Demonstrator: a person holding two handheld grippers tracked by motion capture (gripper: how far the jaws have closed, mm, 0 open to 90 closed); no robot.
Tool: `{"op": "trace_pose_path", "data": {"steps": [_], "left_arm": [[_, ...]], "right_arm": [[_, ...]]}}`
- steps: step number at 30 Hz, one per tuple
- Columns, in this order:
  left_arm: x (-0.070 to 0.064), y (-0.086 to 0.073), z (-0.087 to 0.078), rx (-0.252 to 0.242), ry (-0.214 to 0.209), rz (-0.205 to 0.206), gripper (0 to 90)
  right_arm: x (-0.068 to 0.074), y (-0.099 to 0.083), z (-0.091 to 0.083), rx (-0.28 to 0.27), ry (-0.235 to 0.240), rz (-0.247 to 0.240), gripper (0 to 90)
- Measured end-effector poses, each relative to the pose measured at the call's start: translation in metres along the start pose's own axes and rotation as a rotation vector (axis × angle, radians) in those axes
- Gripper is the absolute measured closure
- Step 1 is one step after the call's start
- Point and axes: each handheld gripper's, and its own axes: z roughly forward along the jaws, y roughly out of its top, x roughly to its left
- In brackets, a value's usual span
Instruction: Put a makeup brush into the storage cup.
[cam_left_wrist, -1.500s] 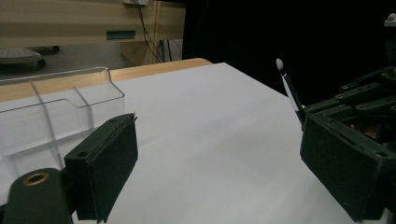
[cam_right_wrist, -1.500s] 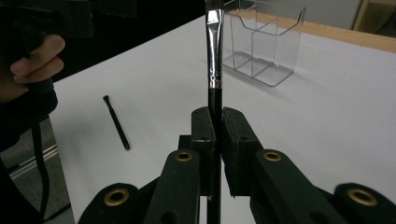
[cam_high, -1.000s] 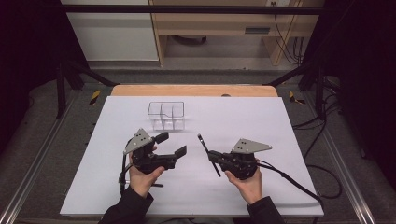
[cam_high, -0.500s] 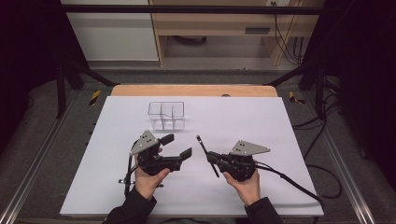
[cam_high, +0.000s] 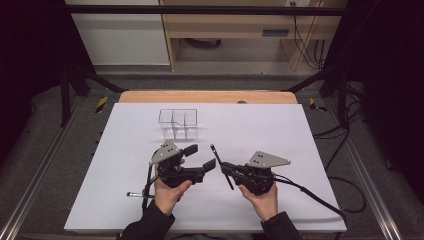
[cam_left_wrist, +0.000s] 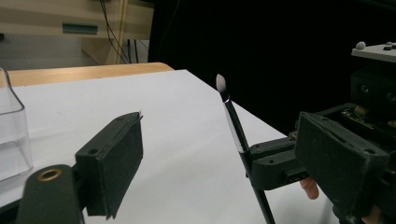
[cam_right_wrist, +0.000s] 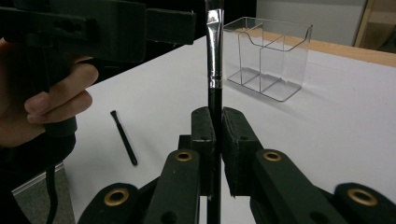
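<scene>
My right gripper (cam_high: 226, 168) is shut on the black handle of a thin brush (cam_high: 216, 154), which has a silver ferrule and a pale tip pointing away from me. The right gripper view shows its jaws (cam_right_wrist: 215, 128) clamped on the handle, with the brush (cam_right_wrist: 215, 51) rising straight up. My left gripper (cam_high: 202, 156) is open just left of the brush. In the left gripper view its wide-apart jaws (cam_left_wrist: 219, 154) frame the brush (cam_left_wrist: 232, 119), which stands a little beyond them and touches neither. A clear compartment organizer (cam_high: 178, 123) stands farther back.
A second small black brush (cam_high: 135, 194) lies on the white sheet (cam_high: 260, 125) left of my left hand, and the right gripper view shows this second brush (cam_right_wrist: 124, 138) too. The wooden table edge (cam_high: 205, 96) runs along the back. Cables trail off to the right.
My left gripper has moved right, toward the brush held by the right gripper. The right gripper and brush have stayed nearly still.
</scene>
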Motion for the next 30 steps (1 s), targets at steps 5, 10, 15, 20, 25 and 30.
{"op": "trace_pose_path", "data": {"steps": [5, 10, 15, 20, 25, 30], "left_arm": [[0.0, -0.001, 0.005, -0.001, -0.005, -0.017, 20.0], [-0.001, -0.003, 0.01, 0.004, -0.019, -0.025, 24.8], [-0.003, -0.005, 0.013, 0.001, -0.037, -0.029, 31.1], [-0.003, -0.007, 0.014, 0.004, -0.056, -0.045, 38.8], [-0.001, -0.009, 0.014, 0.003, -0.063, -0.066, 46.8], [0.0, -0.009, 0.014, 0.004, -0.067, -0.086, 53.5]], "right_arm": [[0.001, 0.0, 0.0, -0.006, -0.002, -0.002, 84.0], [0.001, 0.0, 0.0, -0.013, -0.001, -0.001, 83.9], [0.002, -0.001, 0.0, -0.02, 0.003, -0.001, 84.0], [0.002, -0.002, 0.002, -0.02, 0.015, 0.004, 83.9], [0.003, -0.003, 0.004, -0.018, 0.017, 0.008, 84.0], [0.003, -0.004, 0.004, -0.02, 0.021, 0.004, 83.9]]}}
